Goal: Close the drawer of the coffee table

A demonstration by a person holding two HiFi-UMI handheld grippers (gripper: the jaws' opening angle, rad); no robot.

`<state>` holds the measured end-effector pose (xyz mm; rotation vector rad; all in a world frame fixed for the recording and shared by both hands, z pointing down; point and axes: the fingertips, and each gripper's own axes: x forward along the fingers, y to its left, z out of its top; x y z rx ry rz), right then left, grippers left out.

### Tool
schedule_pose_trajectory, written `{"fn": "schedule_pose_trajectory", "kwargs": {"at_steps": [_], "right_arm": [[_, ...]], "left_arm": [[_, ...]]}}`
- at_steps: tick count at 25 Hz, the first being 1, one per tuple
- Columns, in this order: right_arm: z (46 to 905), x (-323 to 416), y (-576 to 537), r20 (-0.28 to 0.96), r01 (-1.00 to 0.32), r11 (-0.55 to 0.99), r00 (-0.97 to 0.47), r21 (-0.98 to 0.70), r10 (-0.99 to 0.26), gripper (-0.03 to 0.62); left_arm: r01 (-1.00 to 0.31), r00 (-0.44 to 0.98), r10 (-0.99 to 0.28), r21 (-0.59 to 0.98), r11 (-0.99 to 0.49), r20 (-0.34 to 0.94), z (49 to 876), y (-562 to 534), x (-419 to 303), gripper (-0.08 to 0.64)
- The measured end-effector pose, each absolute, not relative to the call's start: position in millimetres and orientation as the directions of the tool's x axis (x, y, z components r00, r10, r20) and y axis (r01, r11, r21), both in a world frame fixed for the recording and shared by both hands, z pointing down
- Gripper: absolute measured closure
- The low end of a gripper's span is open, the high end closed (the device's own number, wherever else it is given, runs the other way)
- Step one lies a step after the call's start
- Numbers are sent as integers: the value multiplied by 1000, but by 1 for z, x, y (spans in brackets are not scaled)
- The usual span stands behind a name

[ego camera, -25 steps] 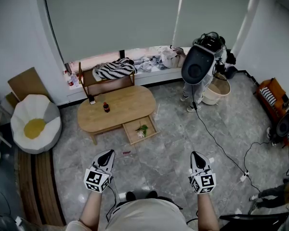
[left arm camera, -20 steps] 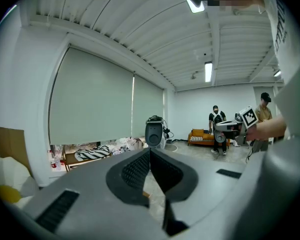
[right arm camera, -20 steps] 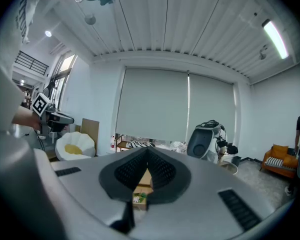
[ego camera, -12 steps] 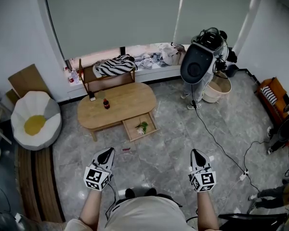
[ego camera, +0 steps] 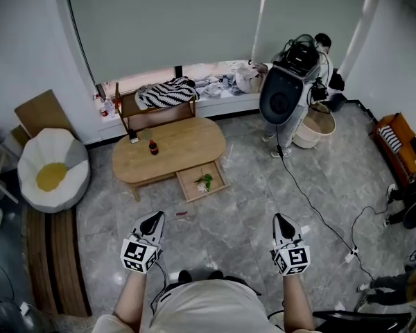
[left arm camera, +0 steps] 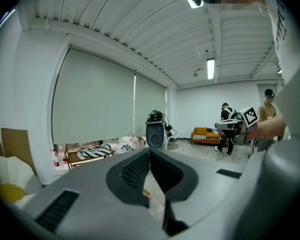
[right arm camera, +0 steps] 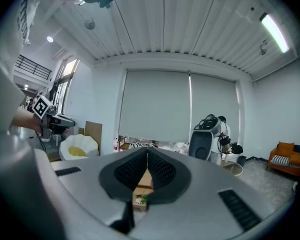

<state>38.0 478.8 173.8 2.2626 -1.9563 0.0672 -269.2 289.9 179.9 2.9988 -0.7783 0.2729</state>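
An oval wooden coffee table (ego camera: 173, 151) stands across the room near the window. Its drawer (ego camera: 202, 182) is pulled out toward me and holds a green sprig and small items. A dark bottle (ego camera: 152, 148) and a small dark object stand on the tabletop. My left gripper (ego camera: 153, 219) and right gripper (ego camera: 283, 220) are held low in front of me, both shut and empty, well short of the table. In the right gripper view the open drawer (right arm camera: 139, 199) shows just below the shut jaws. The left gripper view shows its jaws (left arm camera: 150, 151) pressed together.
A white and yellow beanbag seat (ego camera: 52, 175) sits left of the table. A wooden bench (ego camera: 156, 109) with a striped cloth stands behind it. A large dark machine (ego camera: 284, 92) on a stand, a basket (ego camera: 313, 129) and a cable (ego camera: 312, 203) across the floor are at the right.
The head view has shifted slightly, so the table and drawer sit a little higher in the picture. Both grippers keep their places and stay shut.
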Motion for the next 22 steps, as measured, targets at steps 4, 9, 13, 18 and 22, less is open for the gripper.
{"fn": "schedule_pose_trajectory", "kwargs": {"at_steps": [4,9,13,18,22], "right_arm": [[175,44,476,125,-991,-107,117,84,-985,572],[176,55,473,119,-994,-74,83,77,-989,572],[179,61,473,120,-996,-54,62,71,-991,572],[187,71,478,124,-997,-24,32,67,-992,572],[193,81,479,132,-998,-4,13,68,-991,572]], "left_arm": [[-504,852,-499,-12,-864,162,178,292,-261,538],[-531,839,-526,-5,-848,141,174,295,-251,538],[-543,829,-538,-11,-840,153,178,302,-246,538],[-569,808,-563,-15,-822,174,187,313,-238,538],[-584,798,-577,-17,-812,175,189,319,-230,538]]}}
